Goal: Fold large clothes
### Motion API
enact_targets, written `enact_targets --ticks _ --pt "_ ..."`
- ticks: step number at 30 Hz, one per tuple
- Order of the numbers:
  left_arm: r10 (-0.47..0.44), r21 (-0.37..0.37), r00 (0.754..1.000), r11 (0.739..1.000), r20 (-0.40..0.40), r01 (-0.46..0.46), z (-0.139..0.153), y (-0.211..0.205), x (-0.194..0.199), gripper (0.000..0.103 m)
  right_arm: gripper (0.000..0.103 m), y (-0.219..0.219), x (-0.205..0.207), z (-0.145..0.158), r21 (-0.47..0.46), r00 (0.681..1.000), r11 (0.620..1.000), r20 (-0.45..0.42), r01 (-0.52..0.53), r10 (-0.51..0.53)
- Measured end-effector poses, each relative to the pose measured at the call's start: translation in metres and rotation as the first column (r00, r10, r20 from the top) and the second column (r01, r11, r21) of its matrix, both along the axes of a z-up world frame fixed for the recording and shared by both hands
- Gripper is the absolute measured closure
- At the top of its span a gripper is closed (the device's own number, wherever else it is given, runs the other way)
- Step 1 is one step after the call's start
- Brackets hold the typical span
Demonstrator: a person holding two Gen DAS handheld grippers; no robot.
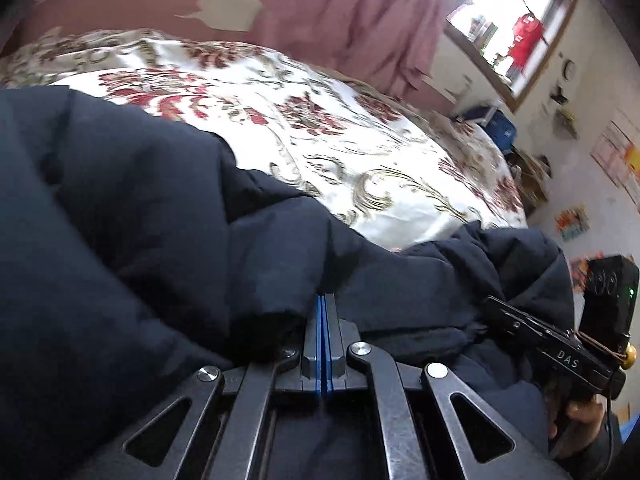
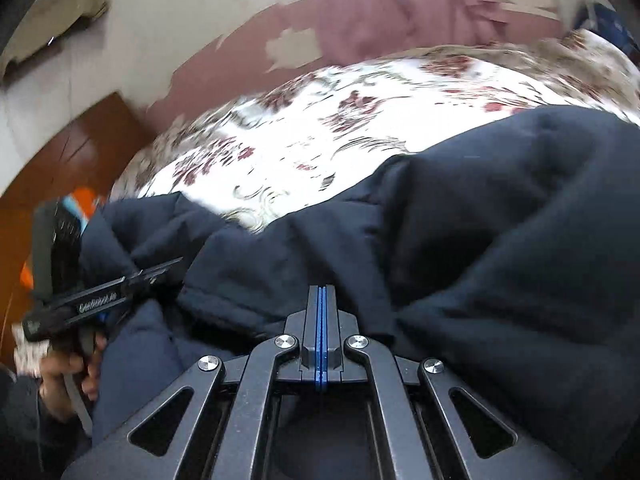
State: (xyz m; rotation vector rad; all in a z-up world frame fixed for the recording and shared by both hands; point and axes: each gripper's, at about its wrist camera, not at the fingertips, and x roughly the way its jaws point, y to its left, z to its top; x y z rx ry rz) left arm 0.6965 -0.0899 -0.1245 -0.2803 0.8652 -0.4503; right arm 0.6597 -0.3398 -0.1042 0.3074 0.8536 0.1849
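A large dark navy padded jacket (image 1: 140, 220) lies crumpled across the near side of a bed, and the right wrist view shows it too (image 2: 500, 220). My left gripper (image 1: 325, 298) is shut, its blue pads pressed together with the tips buried in a fold of the jacket; creases run out from them. My right gripper (image 2: 322, 289) is shut the same way on another fold. Each gripper shows in the other's view: the right gripper (image 1: 490, 304) at the right, the left gripper (image 2: 176, 262) at the left, both resting on the jacket.
The floral bedspread (image 1: 320, 140) spreads out beyond the jacket. Pink curtains (image 1: 360, 20) and a peeling wall stand behind the bed. A window (image 1: 512, 32) and cluttered shelves are at the right. A brown wooden door (image 2: 68, 160) is at the left. A hand (image 2: 68, 376) grips the left gripper's handle.
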Motion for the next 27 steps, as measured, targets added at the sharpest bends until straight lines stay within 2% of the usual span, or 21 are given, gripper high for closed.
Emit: enact_targets --ticks 4,7,12,14,17,18,19,20,21,22,23,24,25,27 --pt "0.015 -0.003 0.997 1.0 -0.074 -0.015 -0.011 -0.001 0.013 0.099 0.103 0.014 0.018 -0.016 -0.078 0.998 0.997 -0.066 -0.012 0.007" --pt "0.013 -0.003 0.993 1.0 -0.116 -0.014 -0.017 -0.004 0.024 0.099 0.103 0.021 0.029 -0.021 -0.097 0.996 0.995 -0.088 -0.011 0.002" --pt "0.005 -0.055 0.998 0.998 -0.069 -0.009 -0.012 0.002 0.011 0.099 0.103 0.014 0.012 -0.011 -0.048 1.0 0.999 -0.022 -0.005 0.004" --pt "0.018 -0.05 0.999 0.999 -0.049 -0.021 -0.006 0.003 0.004 0.099 0.103 0.011 0.003 -0.004 -0.038 1.0 0.999 0.014 -0.002 0.002" --pt "0.042 -0.034 0.999 0.999 0.007 -0.042 0.011 0.004 -0.012 0.097 0.097 0.009 -0.012 0.008 -0.052 0.998 0.999 0.064 0.015 -0.011" --pt "0.047 -0.035 0.999 0.998 0.026 -0.046 0.016 0.007 -0.016 0.094 0.089 0.009 -0.017 0.015 -0.052 0.996 0.998 0.088 0.021 -0.016" --pt "0.054 -0.037 0.997 0.998 0.052 -0.052 0.023 0.008 -0.022 0.089 0.074 0.008 -0.023 0.021 -0.051 0.994 0.998 0.107 0.028 -0.022" --pt "0.07 -0.04 0.995 0.997 0.075 -0.068 0.031 0.011 -0.03 0.084 0.068 0.007 -0.029 0.027 -0.052 0.992 0.998 0.126 0.036 -0.029" --pt "0.081 -0.039 0.993 0.996 0.082 -0.078 0.035 0.012 -0.033 0.068 0.054 0.007 -0.034 0.032 -0.062 0.989 0.997 0.142 0.049 -0.04" --pt "0.102 -0.032 0.991 0.994 0.091 -0.1 0.04 0.015 -0.038 0.042 0.05 0.008 -0.04 0.038 -0.071 0.985 0.996 0.165 0.061 -0.048" --pt "0.136 -0.032 0.984 0.991 0.113 -0.133 0.048 0.019 -0.048 0.03 0.049 0.006 -0.046 0.044 -0.075 0.982 0.995 0.179 0.065 -0.051" --pt "0.15 -0.051 0.978 0.988 0.142 -0.144 0.054 0.023 -0.056 0.025 0.048 0.005 -0.052 0.048 -0.082 0.982 0.994 0.183 0.071 -0.055" --pt "0.155 -0.062 0.976 0.987 0.155 -0.147 0.058 0.025 -0.061 0.024 0.047 0.004 -0.057 0.053 -0.087 0.981 0.993 0.186 0.079 -0.062" --pt "0.176 -0.048 0.971 0.984 0.164 -0.171 0.071 0.029 -0.075 0.017 0.041 0.002 -0.069 0.064 -0.093 0.978 0.991 0.197 0.092 -0.072"
